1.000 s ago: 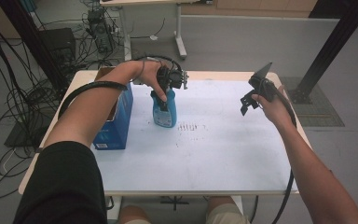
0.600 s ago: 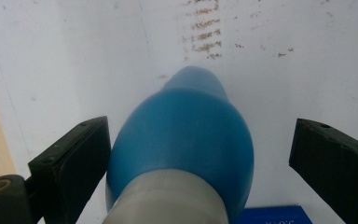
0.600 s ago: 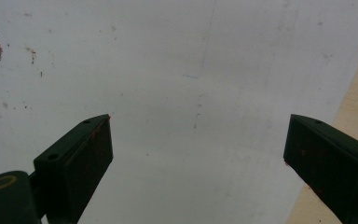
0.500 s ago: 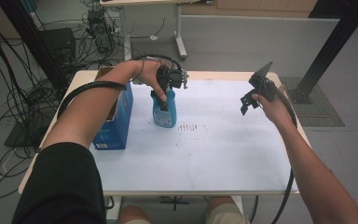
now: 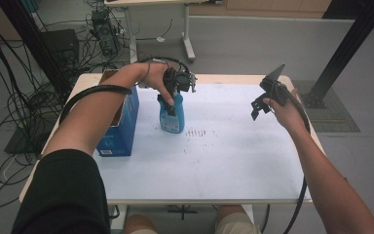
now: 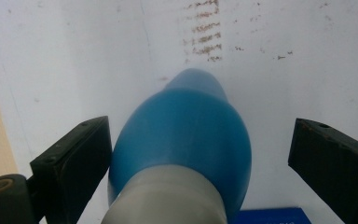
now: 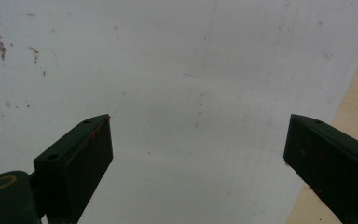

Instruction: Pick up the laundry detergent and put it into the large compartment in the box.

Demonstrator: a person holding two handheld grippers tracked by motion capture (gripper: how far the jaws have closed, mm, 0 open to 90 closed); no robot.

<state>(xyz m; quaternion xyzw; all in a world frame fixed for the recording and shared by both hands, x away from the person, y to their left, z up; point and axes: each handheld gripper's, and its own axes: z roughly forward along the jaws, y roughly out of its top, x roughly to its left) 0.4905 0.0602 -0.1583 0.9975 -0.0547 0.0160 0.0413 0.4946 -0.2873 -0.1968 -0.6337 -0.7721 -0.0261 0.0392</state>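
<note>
The left gripper (image 6: 200, 158) is positioned directly above the blue bottle (image 5: 172, 114), its jaws spread wide to either side of the bottle's body; in the left gripper view the near jaw lies just beside the blue shoulder and the far jaw stands apart, so nothing is clamped. This straddling pose suggests an approach for a grasp from above, with the grey neck (image 6: 168, 200) centred between the jaws. The bottle stands upright on the white sheet (image 5: 224, 161), nearer the far left corner of the tabletop than its centre. The right gripper (image 5: 263, 102) is held above the far right part of the tabletop, jaws wide and empty, well apart from the bottle, apparently on standby. A blue box (image 5: 119, 129) stands just beside the bottle along the left edge and may restrict clearance on that side. Brown smudges (image 5: 199, 132) mark the sheet near the bottle's base. Beyond the far edge, cables (image 5: 19, 73) and a desk frame (image 5: 187, 34) occupy the floor.
</note>
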